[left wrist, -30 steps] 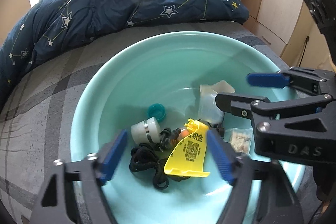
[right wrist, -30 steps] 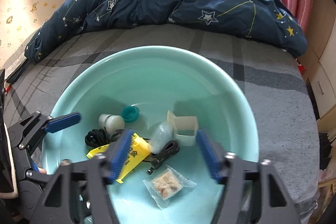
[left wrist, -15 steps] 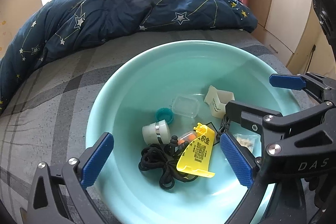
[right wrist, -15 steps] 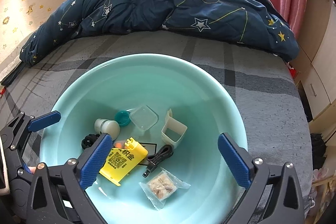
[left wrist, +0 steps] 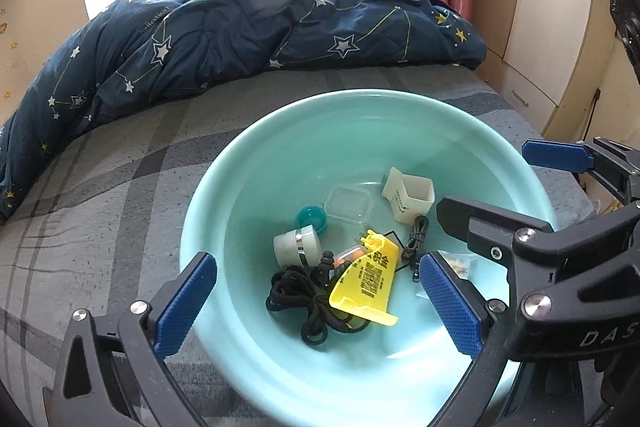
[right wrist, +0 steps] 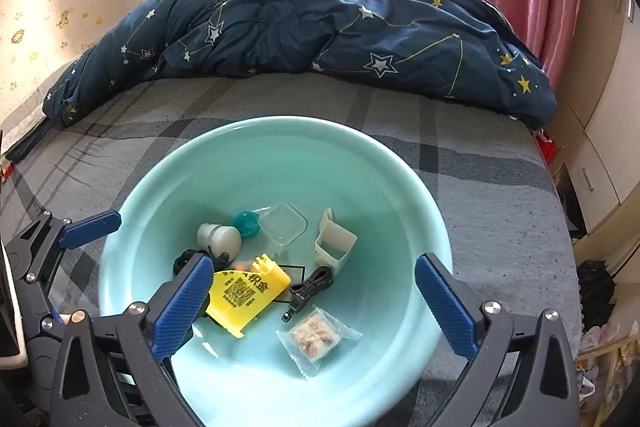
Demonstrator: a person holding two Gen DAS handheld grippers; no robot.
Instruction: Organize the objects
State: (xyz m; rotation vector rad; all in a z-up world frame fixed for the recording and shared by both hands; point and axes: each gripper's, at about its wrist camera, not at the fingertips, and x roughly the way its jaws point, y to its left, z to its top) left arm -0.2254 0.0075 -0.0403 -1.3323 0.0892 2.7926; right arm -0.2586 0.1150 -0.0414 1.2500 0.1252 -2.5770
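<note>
Right wrist view shows both the right gripper and left gripper wide and empty, jaws just opened, all small objects already in the basin below them.

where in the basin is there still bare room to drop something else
The far half of the teal basin is bare, from its rim down to the clear lid and white cup. The right wall beyond the snack packet is free too. The near-left bottom is crowded: yellow tag, black cord, white jar.
</note>
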